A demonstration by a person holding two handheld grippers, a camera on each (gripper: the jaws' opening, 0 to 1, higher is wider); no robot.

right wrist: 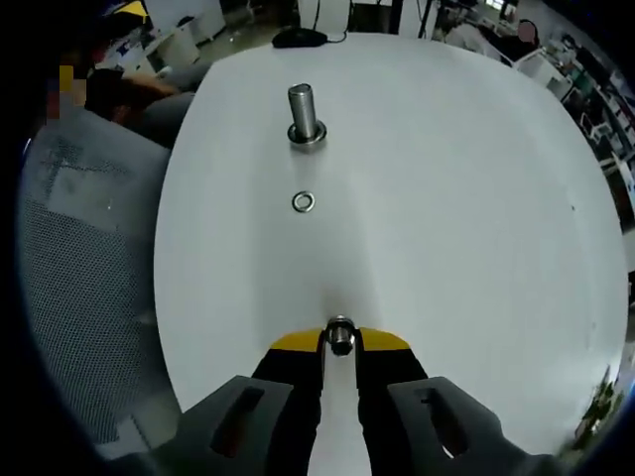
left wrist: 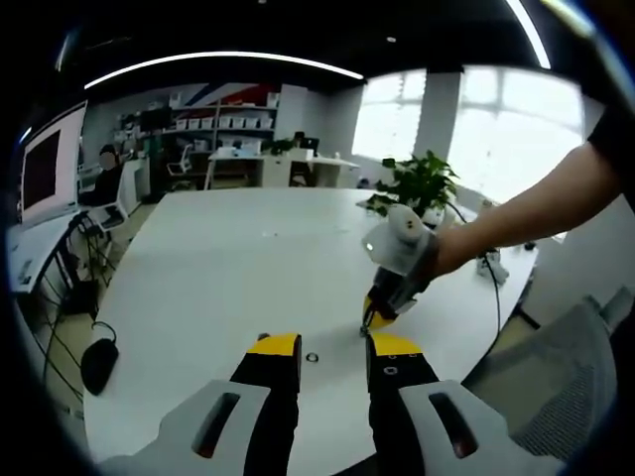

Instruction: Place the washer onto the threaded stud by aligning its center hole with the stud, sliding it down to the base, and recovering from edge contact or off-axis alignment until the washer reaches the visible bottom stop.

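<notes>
An open-plan office. A long white oval worktop [left wrist: 228, 288] fills the middle, with a grey mesh-backed office chair [right wrist: 74, 288] drawn up beside it. Behind stand white desks [left wrist: 263, 164], a shelf of white storage boxes [left wrist: 213, 121] on the far wall, and a dark computer monitor [left wrist: 45, 164]. A leafy green potted plant [left wrist: 422, 183] sits before large bright windows [left wrist: 506, 129], under a long curved ceiling light strip [left wrist: 228, 59].

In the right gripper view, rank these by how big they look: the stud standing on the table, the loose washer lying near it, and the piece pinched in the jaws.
1. Threaded stud, clearly largest.
2. Pinched piece and loose washer look alike; the pinched one sits much nearer the camera in the right gripper, so I won't rank them.
</notes>
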